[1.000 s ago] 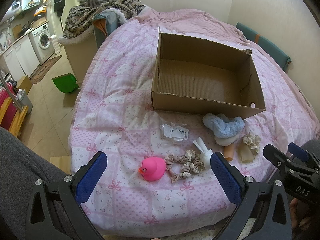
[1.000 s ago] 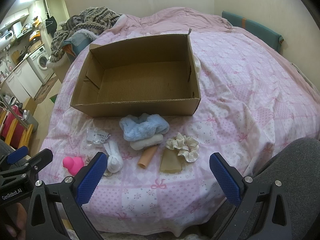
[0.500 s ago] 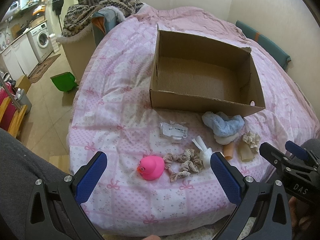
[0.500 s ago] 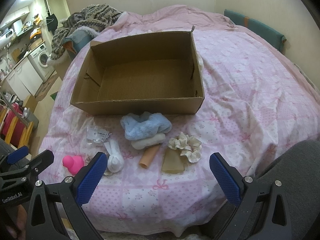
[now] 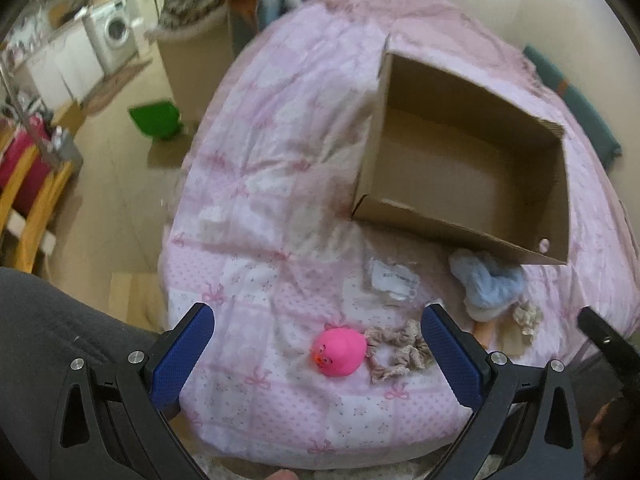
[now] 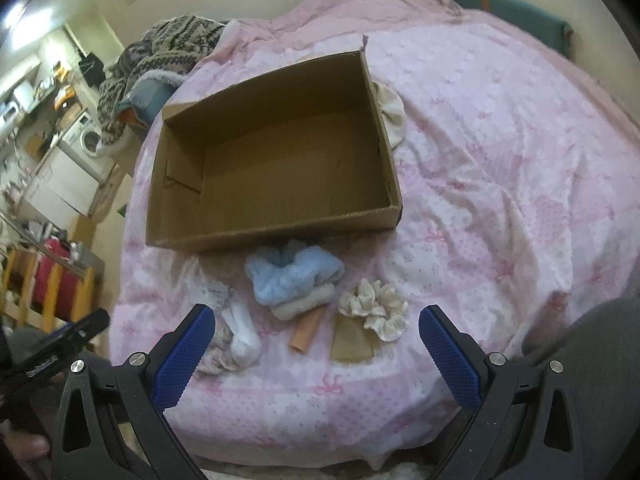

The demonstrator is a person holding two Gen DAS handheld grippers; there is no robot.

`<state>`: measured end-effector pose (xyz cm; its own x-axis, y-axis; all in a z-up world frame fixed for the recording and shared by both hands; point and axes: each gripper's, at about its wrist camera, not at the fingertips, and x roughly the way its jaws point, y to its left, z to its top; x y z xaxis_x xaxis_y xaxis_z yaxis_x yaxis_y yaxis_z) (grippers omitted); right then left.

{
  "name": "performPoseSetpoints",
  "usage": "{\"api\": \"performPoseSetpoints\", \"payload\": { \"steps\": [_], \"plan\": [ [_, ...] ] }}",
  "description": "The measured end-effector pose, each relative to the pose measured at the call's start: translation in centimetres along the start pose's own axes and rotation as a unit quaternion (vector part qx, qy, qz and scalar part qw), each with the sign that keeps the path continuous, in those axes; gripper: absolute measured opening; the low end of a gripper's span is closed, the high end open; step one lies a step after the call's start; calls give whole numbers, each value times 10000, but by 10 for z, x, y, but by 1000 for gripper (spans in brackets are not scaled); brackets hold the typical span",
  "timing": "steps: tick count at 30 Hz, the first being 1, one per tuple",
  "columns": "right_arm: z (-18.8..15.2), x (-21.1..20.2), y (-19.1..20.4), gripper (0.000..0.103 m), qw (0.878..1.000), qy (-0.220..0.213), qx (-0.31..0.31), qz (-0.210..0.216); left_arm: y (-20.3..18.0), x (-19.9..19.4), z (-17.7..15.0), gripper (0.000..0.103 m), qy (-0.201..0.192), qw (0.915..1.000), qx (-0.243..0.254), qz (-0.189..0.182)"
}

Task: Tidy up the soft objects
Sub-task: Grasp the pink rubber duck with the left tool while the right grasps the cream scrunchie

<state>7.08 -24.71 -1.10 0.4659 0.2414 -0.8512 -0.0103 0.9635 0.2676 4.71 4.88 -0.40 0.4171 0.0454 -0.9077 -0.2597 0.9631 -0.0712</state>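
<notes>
left gripper (image 5: 318,354) wide open, empty, over duck (image 5: 339,351) | right gripper (image 6: 316,354) wide open, empty | box (image 6: 276,236) mid-bed (image 6: 500,160), scrunchies (image 6: 376,310) at near edge

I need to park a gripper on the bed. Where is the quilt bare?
Bare quilt lies right of the cardboard box and left of the pink duck. The strip before the box is crowded, from blue scrunchie to cream scrunchie.
</notes>
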Motion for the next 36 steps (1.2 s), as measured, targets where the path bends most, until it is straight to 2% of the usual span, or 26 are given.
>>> {"api": "performPoseSetpoints", "payload": {
  "steps": [5, 8, 12, 13, 15, 19, 20, 21, 24, 29, 31, 34, 35, 36],
  "plan": [
    [18, 9, -12, 103, 9997, 179, 175, 64, 9, 37, 5, 102, 748, 9970, -182, -20],
    [27, 17, -22, 103, 9983, 409, 346, 219, 7, 60, 0, 93, 1142, 9933, -164, -111],
    [31, 32, -32, 103, 9942, 788, 594, 426, 4, 85, -11, 91, 1611, 9865, -248, -131],
    [30, 38, -36, 103, 9915, 940, 732, 528, 4, 89, -12, 90, 1679, 9852, -293, -158],
    [26, 49, -43, 103, 9847, 1224, 1004, 728, 3, 97, -17, 77, 1818, 9824, -332, -271],
    [17, 67, -47, 102, 9816, 1508, 1002, 613, 3, 111, -25, 58, 1973, 9788, -375, -403],
    [16, 70, -48, 96, 9813, 1543, 1007, 564, 4, 115, -26, 49, 2013, 9775, -411, -479],
    [15, 75, -51, 92, 9803, 1588, 1054, 527, 5, 119, -27, 45, 2029, 9767, -436, -549],
    [13, 87, -61, 92, 9755, 1693, 1330, 460, 5, 127, -32, 37, 2001, 9766, -443, -651],
    [13, 100, -64, 90, 9751, 1701, 1413, 164, -1, 120, -31, 35, 1788, 9816, -248, -614],
    [13, 103, -64, 86, 9769, 1650, 1359, 90, -7, 115, -27, 35, 1665, 9841, -176, -598],
    [15, 111, -66, 68, 9759, 1690, 1382, 56, -14, 104, -24, 35, 1511, 9870, -90, -548],
    [16, 114, -66, 56, 9755, 1712, 1380, 63, -16, 100, -23, 35, 1462, 9877, -83, -546],
    [17, 117, -66, 48, 9756, 1725, 1357, 57, -15, 97, -25, 35, 1429, 9883, -71, -535]
  ]
}}
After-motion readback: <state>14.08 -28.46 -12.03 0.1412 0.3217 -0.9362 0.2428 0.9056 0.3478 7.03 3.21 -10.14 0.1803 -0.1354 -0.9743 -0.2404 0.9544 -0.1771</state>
